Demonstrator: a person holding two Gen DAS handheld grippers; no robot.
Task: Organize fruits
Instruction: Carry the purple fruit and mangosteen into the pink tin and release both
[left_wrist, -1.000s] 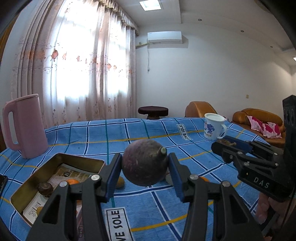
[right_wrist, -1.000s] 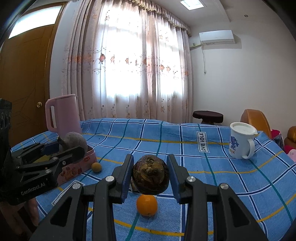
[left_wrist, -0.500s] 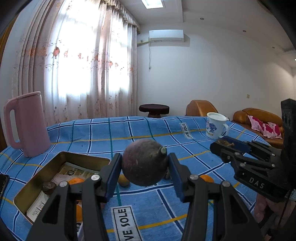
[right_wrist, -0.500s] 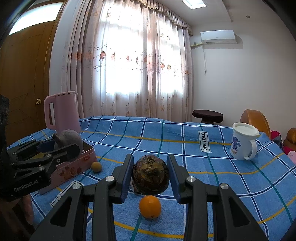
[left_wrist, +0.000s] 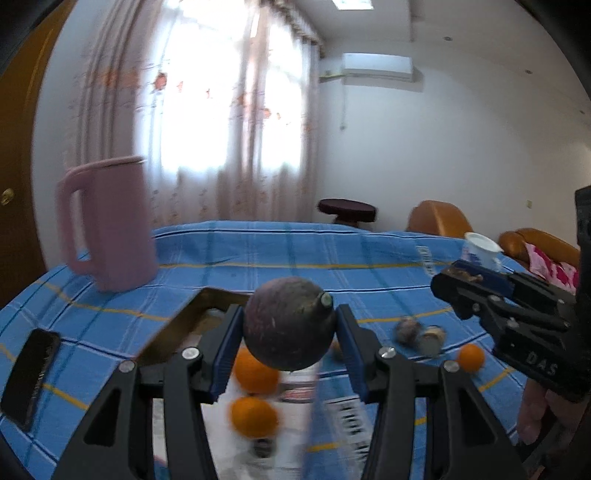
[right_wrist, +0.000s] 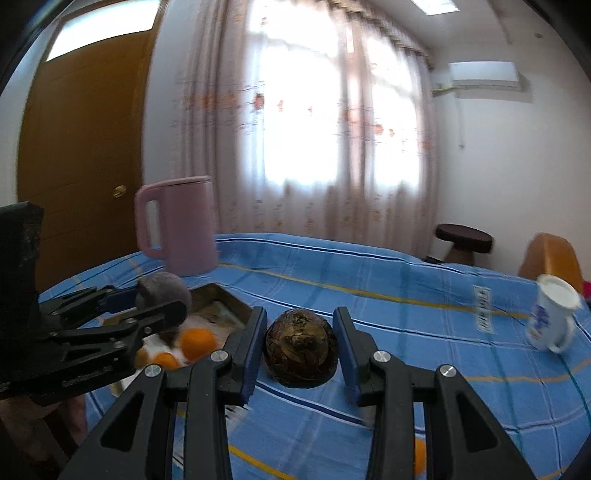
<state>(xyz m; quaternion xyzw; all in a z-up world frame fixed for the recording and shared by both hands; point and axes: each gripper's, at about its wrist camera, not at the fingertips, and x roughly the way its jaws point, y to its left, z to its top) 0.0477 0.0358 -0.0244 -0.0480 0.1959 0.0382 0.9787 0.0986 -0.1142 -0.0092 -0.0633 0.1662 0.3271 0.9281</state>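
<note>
My left gripper (left_wrist: 290, 326) is shut on a dull purple round fruit (left_wrist: 288, 323) and holds it above the open metal tin (left_wrist: 173, 325). Two oranges (left_wrist: 255, 373) lie in the tin below it. My right gripper (right_wrist: 300, 345) is shut on a dark brown mottled fruit (right_wrist: 300, 349), held over the blue cloth just right of the tin (right_wrist: 221, 299). The left gripper also shows in the right wrist view (right_wrist: 159, 302) with its purple fruit (right_wrist: 162, 291). An orange (left_wrist: 471, 357) and two small dark fruits (left_wrist: 408, 330) lie loose on the cloth.
A pink jug (left_wrist: 110, 225) stands at the back left behind the tin. A black phone (left_wrist: 31, 373) lies at the left edge. A white and blue mug (right_wrist: 554, 317) stands at the right. The blue checked cloth (right_wrist: 369, 273) covers the table.
Both grippers have swung left with their fruits. The left one now hangs over the tin, and the right one has come up beside the tin's near corner. The views are blurred by the motion.
</note>
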